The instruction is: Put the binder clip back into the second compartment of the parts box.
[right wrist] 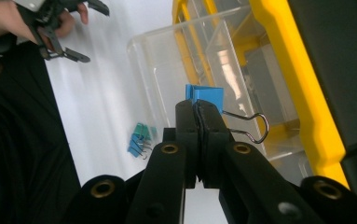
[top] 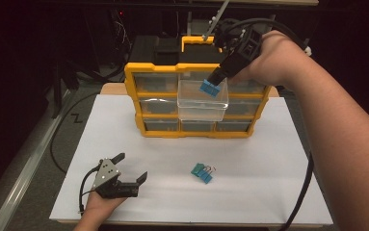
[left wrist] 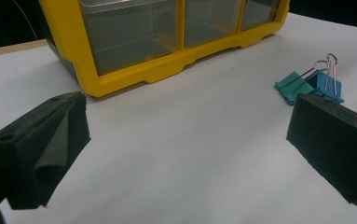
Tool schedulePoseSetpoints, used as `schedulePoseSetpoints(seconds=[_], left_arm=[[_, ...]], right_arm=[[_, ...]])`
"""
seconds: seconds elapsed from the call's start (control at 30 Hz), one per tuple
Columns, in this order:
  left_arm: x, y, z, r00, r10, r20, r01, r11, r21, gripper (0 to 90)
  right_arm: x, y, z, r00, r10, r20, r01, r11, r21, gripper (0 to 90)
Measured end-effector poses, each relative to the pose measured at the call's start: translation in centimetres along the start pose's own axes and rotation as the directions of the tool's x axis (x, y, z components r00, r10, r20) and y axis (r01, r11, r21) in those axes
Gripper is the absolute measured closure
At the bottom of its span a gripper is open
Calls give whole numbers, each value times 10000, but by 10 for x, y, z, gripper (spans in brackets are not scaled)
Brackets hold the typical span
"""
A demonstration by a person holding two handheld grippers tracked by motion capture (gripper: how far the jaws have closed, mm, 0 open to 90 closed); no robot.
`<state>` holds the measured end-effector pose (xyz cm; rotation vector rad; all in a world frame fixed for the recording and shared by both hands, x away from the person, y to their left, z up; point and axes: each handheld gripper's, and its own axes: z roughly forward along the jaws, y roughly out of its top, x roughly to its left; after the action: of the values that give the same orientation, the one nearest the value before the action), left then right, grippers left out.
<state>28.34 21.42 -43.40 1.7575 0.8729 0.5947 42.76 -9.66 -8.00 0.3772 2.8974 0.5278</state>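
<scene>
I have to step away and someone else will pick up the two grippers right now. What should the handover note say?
Right gripper: shut on a blue binder clip, held over the pulled-out clear drawer of the yellow organizer; not yet released.
Left gripper: open, holding nothing, low over the white table sheet at front left.
Left to do, apparently: drop the held clip into the drawer, then collect the teal clip and second blue clip lying together on the sheet, and likely push the drawer shut.

Glossy clear plastic drawer [top: 202, 103], matt table [top: 269, 163]
</scene>
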Motion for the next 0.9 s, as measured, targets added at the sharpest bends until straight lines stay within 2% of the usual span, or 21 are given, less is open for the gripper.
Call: schedulePoseSetpoints(seconds=[0.23, 0.53, 0.57, 0.6, 0.63, 0.67, 0.73, 0.9], left_arm=[[0, 0, 0, 10000, 12, 24, -12, 10000, -12, 3], [0, 0, 0, 10000, 36, 50, -36, 10000, 16, 3], [0, 0, 0, 10000, 37, 48, -37, 10000, 14, 3], [0, 0, 0, 10000, 40, 51, -40, 10000, 22, 3], [0, 0, 0, 10000, 37, 50, -37, 10000, 25, 3], [0, 0, 0, 10000, 29, 54, -29, 10000, 26, 3], [0, 0, 1, 10000, 35, 48, -35, 10000, 70, 3], [0, 0, 0, 10000, 15, 55, -16, 10000, 78, 3]], right_arm=[[-2, 0, 24, 9997, -3, -230, 17, 9983, 584, 900], [-5, 1, 27, 9994, 9, -334, 10, 9985, 548, 897], [-5, 0, 27, 9997, 50, -251, -35, 9983, 582, 826], [-6, 0, 26, 9994, 324, -99, -319, 9981, 520, 714], [-6, 0, 24, 9987, 510, -40, -508, 9979, 394, 640], [-2, -1, 19, 9991, 409, -136, -406, 9989, 229, 597], [5, -4, 11, 9995, 311, -26, -311, 9995, 7, 543], [13, -24, -1, 9977, 676, 63, -675, 9977, -73, 458]])
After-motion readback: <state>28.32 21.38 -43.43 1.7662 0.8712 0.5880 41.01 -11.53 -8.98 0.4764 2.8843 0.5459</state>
